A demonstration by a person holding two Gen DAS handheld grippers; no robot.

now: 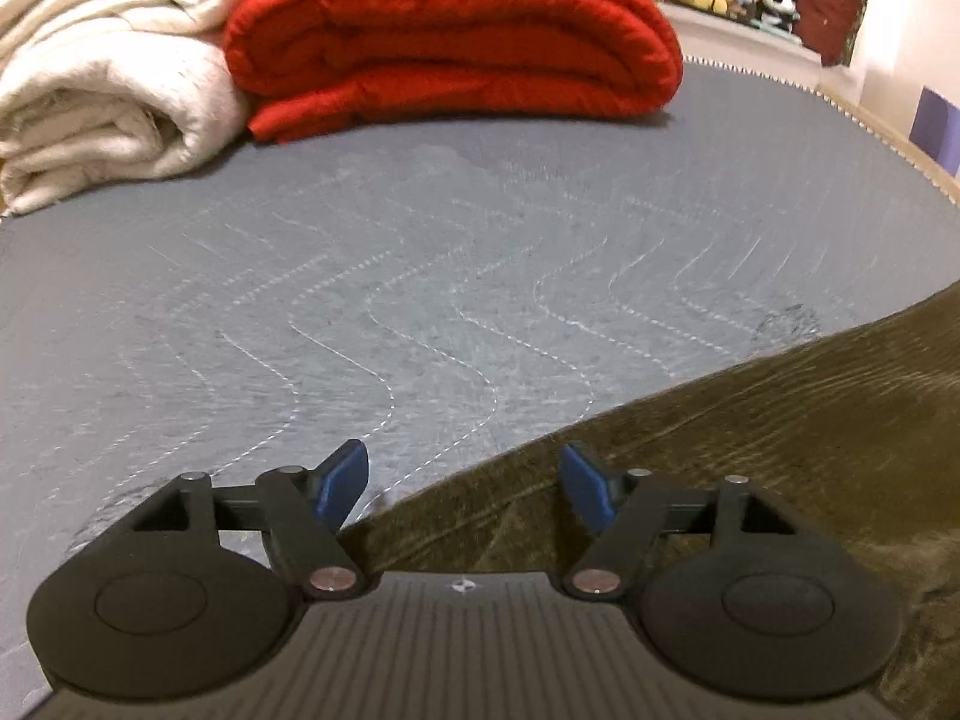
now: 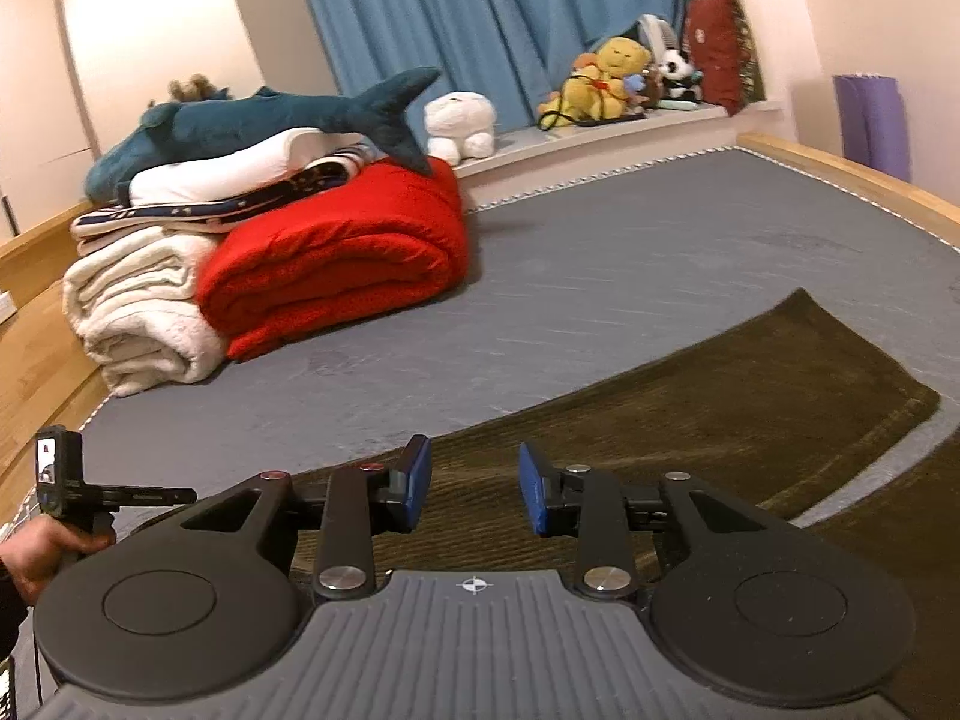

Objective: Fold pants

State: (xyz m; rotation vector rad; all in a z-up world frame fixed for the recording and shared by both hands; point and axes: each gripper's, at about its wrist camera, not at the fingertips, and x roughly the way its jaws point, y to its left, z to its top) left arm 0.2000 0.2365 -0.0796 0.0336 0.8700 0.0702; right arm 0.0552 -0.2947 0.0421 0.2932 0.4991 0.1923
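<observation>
Dark olive-brown corduroy pants lie flat on the grey quilted bed cover, one leg stretching to the right. In the left wrist view the pants fill the lower right. My left gripper is open and empty, low over the pants' near left edge. My right gripper is open and empty, just above the pants' near part. The left gripper's handle with the person's hand shows at the right wrist view's lower left.
A folded red blanket and a rolled white blanket sit at the back left, with folded linen and a plush shark on top. Stuffed toys line the window ledge. A wooden bed frame edges the bed.
</observation>
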